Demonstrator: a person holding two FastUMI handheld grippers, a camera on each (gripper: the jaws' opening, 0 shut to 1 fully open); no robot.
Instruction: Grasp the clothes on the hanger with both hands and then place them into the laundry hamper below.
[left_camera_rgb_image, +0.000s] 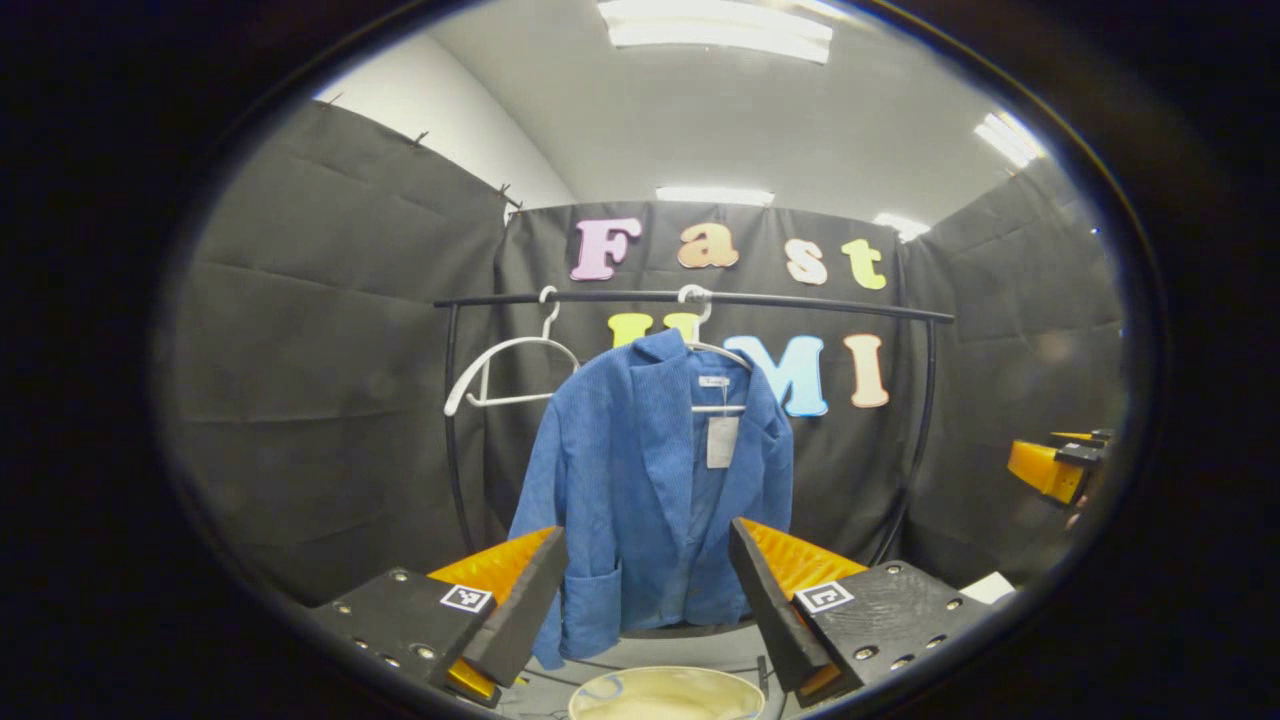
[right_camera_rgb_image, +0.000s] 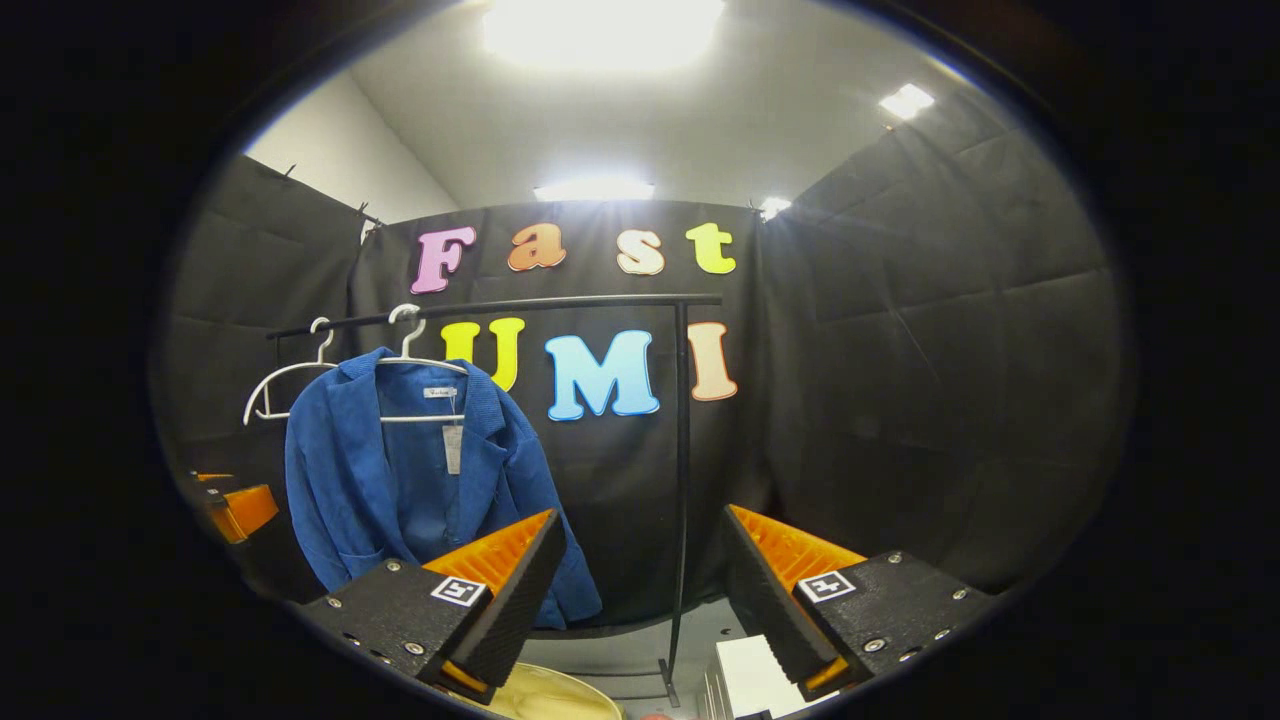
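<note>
A blue jacket (left_camera_rgb_image: 650, 490) with a paper tag hangs on a white hanger (left_camera_rgb_image: 715, 355) from a black clothes rail (left_camera_rgb_image: 690, 297). My left gripper (left_camera_rgb_image: 648, 590) is open in front of it, some way off, nothing between its fingers. A pale round hamper rim (left_camera_rgb_image: 665, 695) shows below, between the fingers. In the right gripper view the jacket (right_camera_rgb_image: 410, 480) hangs at the left, and my right gripper (right_camera_rgb_image: 640, 580) stands open, aimed right of the jacket. The hamper rim (right_camera_rgb_image: 555, 695) peeks in at the bottom. The right gripper (left_camera_rgb_image: 1055, 462) also appears at the far right of the left gripper view.
An empty white hanger (left_camera_rgb_image: 500, 370) hangs left of the jacket on the rail. The rail's right post (right_camera_rgb_image: 682, 480) stands upright beside the jacket. A white box (right_camera_rgb_image: 755, 680) sits on the floor at the lower right. Black cloth walls surround the rack.
</note>
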